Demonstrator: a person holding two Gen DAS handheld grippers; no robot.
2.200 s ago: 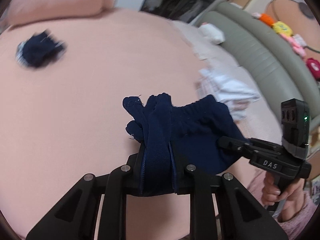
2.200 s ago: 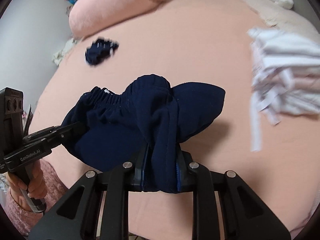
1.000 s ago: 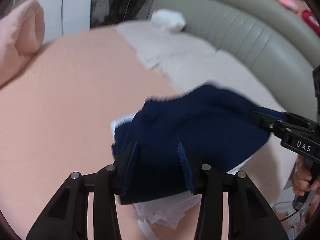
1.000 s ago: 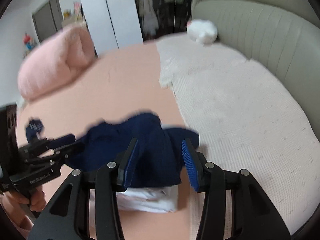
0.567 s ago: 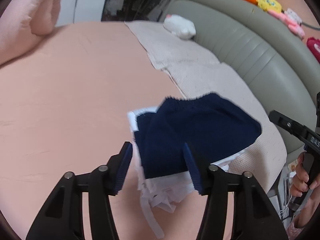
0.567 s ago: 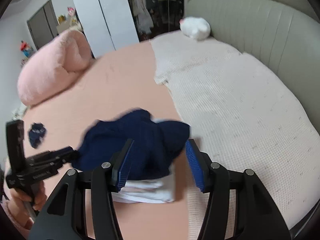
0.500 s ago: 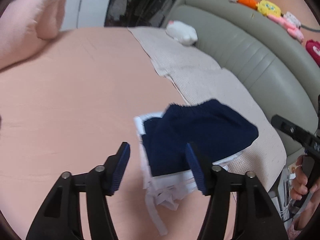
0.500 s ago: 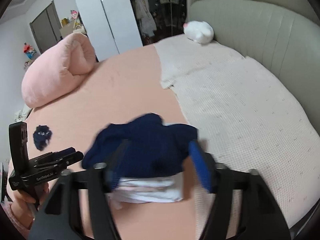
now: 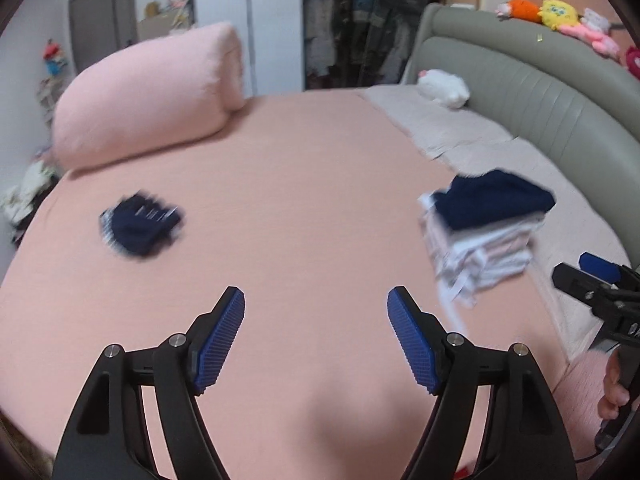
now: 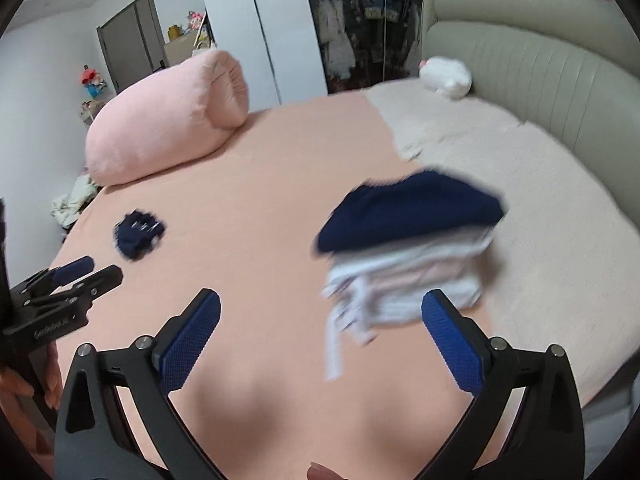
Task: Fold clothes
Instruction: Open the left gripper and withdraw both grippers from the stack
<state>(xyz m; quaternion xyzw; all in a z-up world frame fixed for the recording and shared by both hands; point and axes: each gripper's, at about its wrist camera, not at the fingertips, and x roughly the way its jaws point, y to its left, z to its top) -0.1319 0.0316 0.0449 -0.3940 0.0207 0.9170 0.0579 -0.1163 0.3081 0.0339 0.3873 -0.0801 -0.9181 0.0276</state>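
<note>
In your left wrist view, your left gripper (image 9: 316, 334) has its jaws spreading apart, with only the bare pink bed sheet (image 9: 304, 208) between the blue pads. The folded navy garment (image 9: 494, 198) lies on top of the stack of folded white clothes (image 9: 478, 252) at the right, well apart from these jaws. A small crumpled navy item (image 9: 140, 226) sits alone on the sheet to the left, blurred, likely the next piece to fold. At the far right edge you see the tip of your right gripper (image 9: 592, 280) and your hand on its handle.

In your right wrist view, your right gripper (image 10: 320, 342) is also opening to a wide gap with nothing held. The stack sits just beyond its right pad, so a careless swing could clip it. The navy garment looks bunched and overhangs the stack's left side, and a white strap (image 10: 334, 340) dangles loose from the pile; a catch on that strap could pull the stack apart.

This view shows the overhang and the dangling strap far better than the left one does. It also shows your left gripper from the side at the left edge. The left view shows the toys (image 9: 556, 12) on top of the headboard (image 9: 540, 92) more fully and gives a straighter line to the small navy item
</note>
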